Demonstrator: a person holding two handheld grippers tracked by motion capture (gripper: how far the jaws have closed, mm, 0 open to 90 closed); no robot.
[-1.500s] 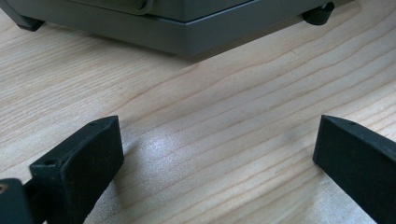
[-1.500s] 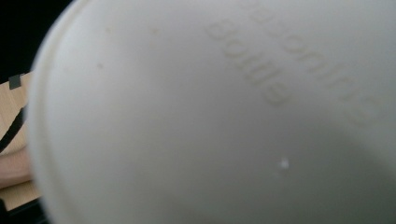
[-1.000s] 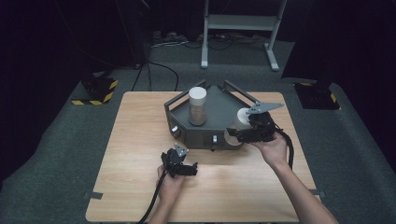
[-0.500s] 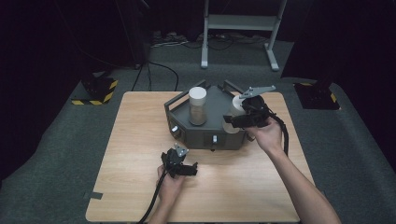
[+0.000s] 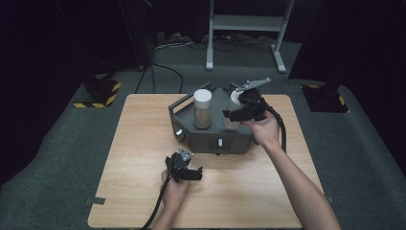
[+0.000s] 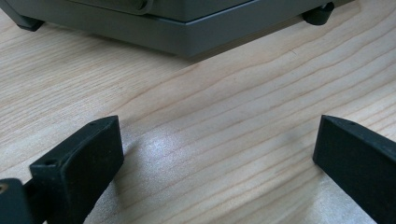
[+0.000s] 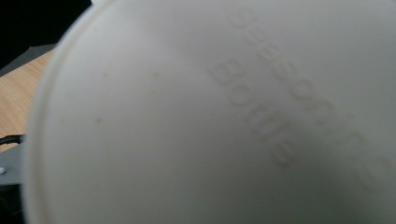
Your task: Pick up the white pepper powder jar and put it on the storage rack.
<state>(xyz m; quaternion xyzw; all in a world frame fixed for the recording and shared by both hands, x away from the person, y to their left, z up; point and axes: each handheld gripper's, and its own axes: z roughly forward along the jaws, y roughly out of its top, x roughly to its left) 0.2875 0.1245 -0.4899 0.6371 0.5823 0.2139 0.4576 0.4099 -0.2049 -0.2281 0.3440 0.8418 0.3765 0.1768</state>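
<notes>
A grey angular machine (image 5: 210, 140) stands at the middle of the wooden table (image 5: 139, 143). A white-capped seasoning bottle (image 5: 203, 108) stands upright in its left side. My right gripper (image 5: 238, 114) is over the machine's right side, shut on a second white-capped bottle (image 5: 234, 100). That bottle's white lid (image 7: 210, 116), with raised lettering, sits very close in the right gripper view and hides the jaws. My left gripper (image 5: 192, 172) rests low on the table in front of the machine, open, with only bare wood between its fingers (image 6: 79, 158).
The machine's front edge (image 6: 187, 37) and a rubber foot (image 6: 317, 14) lie just ahead of the left gripper. Behind the table stands a metal frame (image 5: 244, 24), with cables on the floor. Yellow-black striped blocks (image 5: 98, 93) sit beside the table's far corners.
My right gripper has carried the white-capped bottle from the machine's front right up and back over its right side. The left gripper has stayed in place.
</notes>
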